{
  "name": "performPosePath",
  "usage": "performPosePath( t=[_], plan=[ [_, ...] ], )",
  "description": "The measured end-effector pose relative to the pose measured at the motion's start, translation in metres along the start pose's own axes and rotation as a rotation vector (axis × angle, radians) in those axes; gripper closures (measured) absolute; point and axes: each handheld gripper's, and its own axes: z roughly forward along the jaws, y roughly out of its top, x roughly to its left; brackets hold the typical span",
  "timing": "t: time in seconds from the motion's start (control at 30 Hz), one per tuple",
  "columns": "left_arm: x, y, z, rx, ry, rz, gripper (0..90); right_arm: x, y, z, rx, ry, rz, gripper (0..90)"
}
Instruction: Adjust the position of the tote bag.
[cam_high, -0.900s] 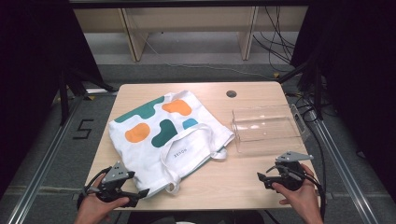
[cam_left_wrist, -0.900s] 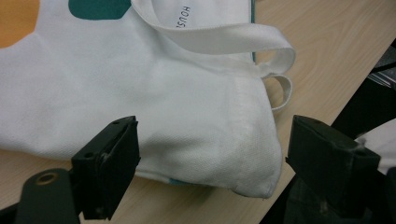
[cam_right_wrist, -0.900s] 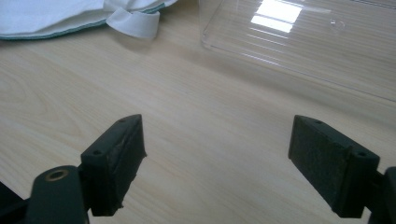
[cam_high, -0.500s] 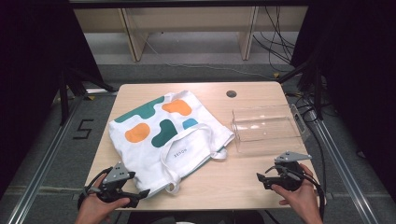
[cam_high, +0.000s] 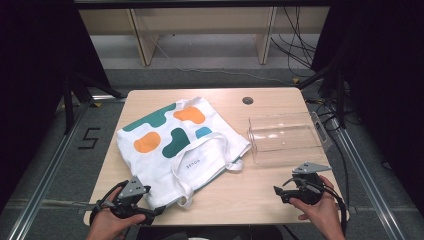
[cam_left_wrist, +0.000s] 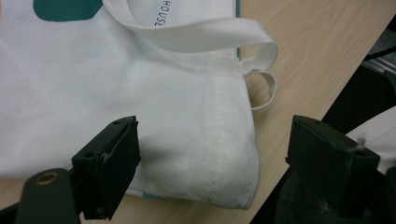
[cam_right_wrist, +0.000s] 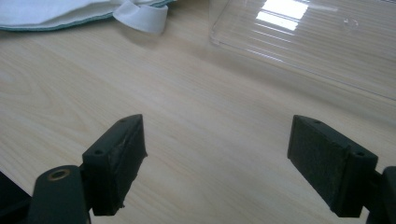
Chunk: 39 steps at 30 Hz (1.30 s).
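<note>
High view: tote bag (cam_high: 172, 145) lies flat on table (cam_high: 250, 200), left of clear tray (cam_high: 285, 137); left gripper (cam_high: 150, 216) at its near corner, possibly touching. Left gripper view: jaws spread, bag corner between them, unpinched. Right gripper view: right gripper (cam_right_wrist: 215, 163) spread over bare wood.

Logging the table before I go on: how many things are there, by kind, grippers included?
Tote bag: 1
Clear plastic tray: 1
Grippers, both open: 2, left gripper and right gripper
Total: 4
</note>
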Motion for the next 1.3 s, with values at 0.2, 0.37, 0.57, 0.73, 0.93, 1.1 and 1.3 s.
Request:
performPosePath(
  t=[0.2, 0.37, 0.57, 0.73, 0.93, 1.1, 1.3],
  plan=[
    [0.000, 0.002, 0.014, 0.086, 0.060, 0.093, 29.4, 0.002, 0.001, 0.002, 0.019, 0.032, 0.011, 20.0],
    [0.004, 0.001, 0.018, 0.130, 0.014, 0.128, 65.5, 0.006, 0.002, 0.003, 0.020, 0.022, -0.006, 20.4],
    [0.027, -0.005, -0.003, 0.102, 0.084, 0.086, 78.0, 0.008, 0.003, 0.003, 0.015, 0.027, -0.031, 22.8],
    [0.047, -0.010, -0.017, 0.087, 0.117, 0.028, 81.5, 0.019, 0.011, 0.010, 0.009, 0.049, -0.088, 26.4],
    [0.070, -0.017, -0.027, 0.067, 0.170, -0.053, 83.3, 0.033, 0.036, 0.035, 0.011, 0.041, -0.215, 31.5],
    [0.078, -0.019, -0.031, 0.070, 0.170, -0.064, 83.4, 0.044, 0.060, 0.063, 0.017, 0.050, -0.226, 31.5],
    [0.083, -0.020, -0.033, 0.073, 0.158, -0.080, 83.6, 0.055, 0.076, 0.088, 0.055, 0.035, -0.330, 34.7]
  ],
)
